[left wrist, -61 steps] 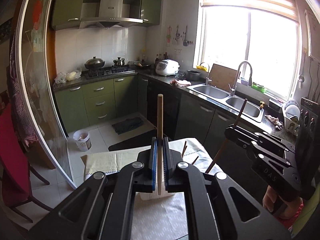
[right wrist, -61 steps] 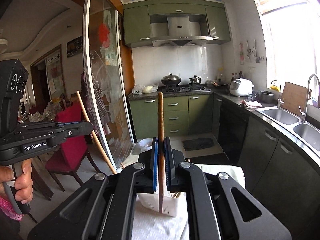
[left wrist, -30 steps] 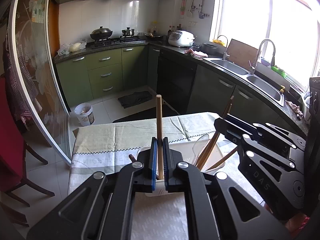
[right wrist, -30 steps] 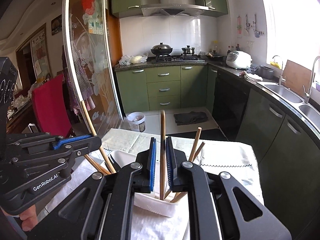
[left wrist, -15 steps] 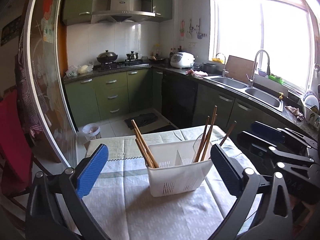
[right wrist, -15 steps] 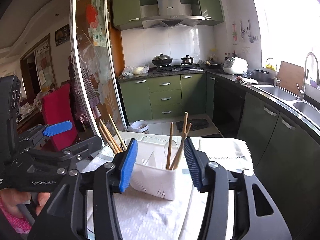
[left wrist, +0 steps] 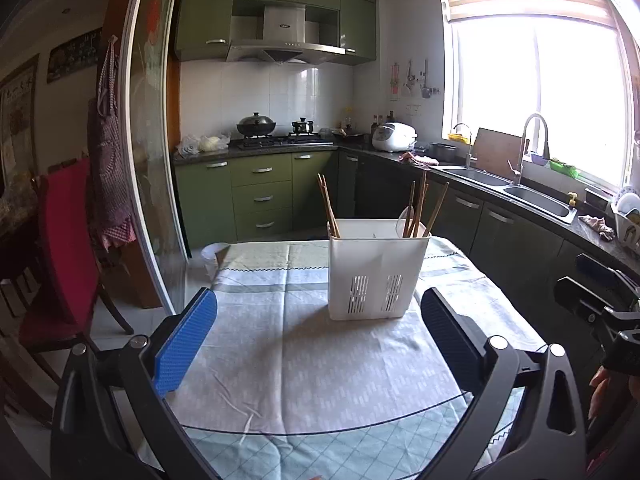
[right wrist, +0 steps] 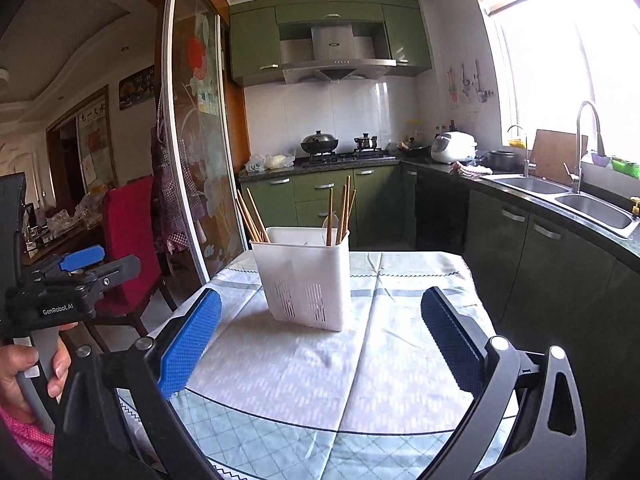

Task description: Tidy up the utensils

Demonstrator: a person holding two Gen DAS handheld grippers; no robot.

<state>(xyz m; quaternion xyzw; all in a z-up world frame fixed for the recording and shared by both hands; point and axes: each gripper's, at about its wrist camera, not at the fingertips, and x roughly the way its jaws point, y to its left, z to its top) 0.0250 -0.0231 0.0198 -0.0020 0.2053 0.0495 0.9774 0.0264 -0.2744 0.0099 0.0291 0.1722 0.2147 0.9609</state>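
Green cabinets and a steel range hood fill the far wall of the kitchen we face, with a bright window and a double sink (left wrist: 520, 190) along the right-hand counter. Closer to us stands a table (left wrist: 304, 364) under a pale patterned cloth, and a red chair (right wrist: 128, 240) sits off to its left by a glass sliding door.

On the cloth, toward the table's far half, stands the white utensil holder (left wrist: 376, 270), upright, with slotted vents low on its front wall. We see wooden chopsticks in it in two bunches: one bunch (left wrist: 328, 208) leans out of the left compartment, the other bunch (left wrist: 420, 208) stands in the right compartment beside a pale spoon-like piece we cannot make out clearly.

Our left gripper (left wrist: 320, 332) hangs over the near part of the table with its jaws spread wide and nothing between them; the holder sits well beyond its fingertips. Our right gripper (right wrist: 320, 332) has its jaws opening, already far apart, and they too hold nothing, with the holder clear of them farther up the table. In the right wrist view we also see the left gripper from the side, gripped by a hand (right wrist: 28, 372) with a pink sleeve at the wrist.
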